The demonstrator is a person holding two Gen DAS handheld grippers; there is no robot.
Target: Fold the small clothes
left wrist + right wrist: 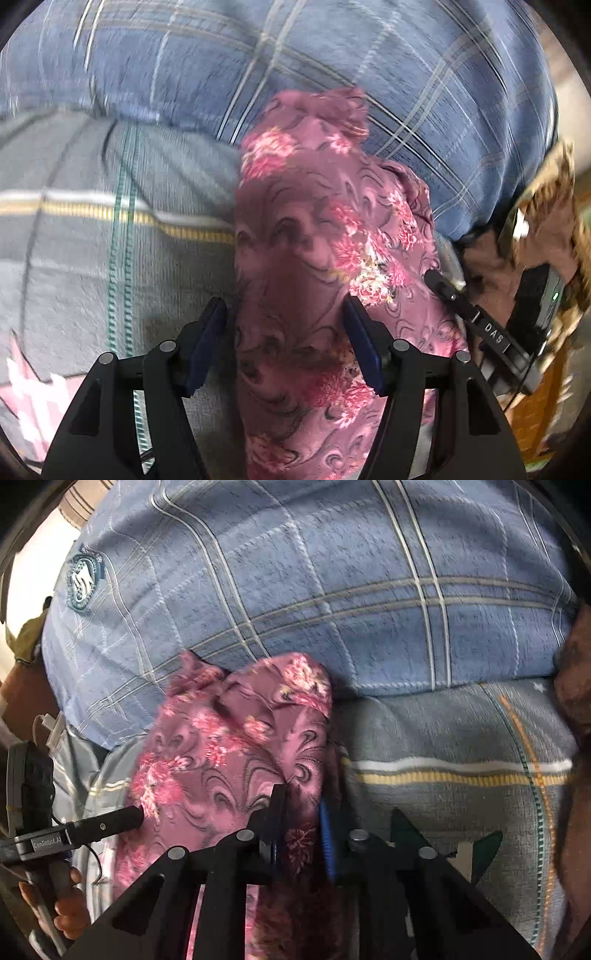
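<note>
One mauve-pink floral garment of thin printed cloth [314, 236], bunched into a long crumpled roll, swirled dark line pattern and clusters of brighter pink flowers across it, folds and creases at the far end. Lying on a grey woven bed cover with white, yellow and teal stripes [92, 229], far end against one large blue plaid pillow [332, 55] carrying a round teal badge in the right wrist view. Two hand-held grippers in all. Left hand-held gripper [286, 332] standing fairly wide, blue-padded fingers [207, 343] either side of the cloth roll, the left pad clear of the fabric with a gap showing, the right pad at the cloth's edge, no pinch. Right hand-held gripper [301, 834] narrow, pinching a fold of the same garment between its dark finger and blue pad. One tip of the other tool poking against the cloth's side in each view. One second scrap of pink-and-white patterned fabric [33, 398] at the lower left edge of the left wrist view, blurred. Fingers of one hand [66, 904] wrapped round a handle at the lower left of the right wrist view
</note>
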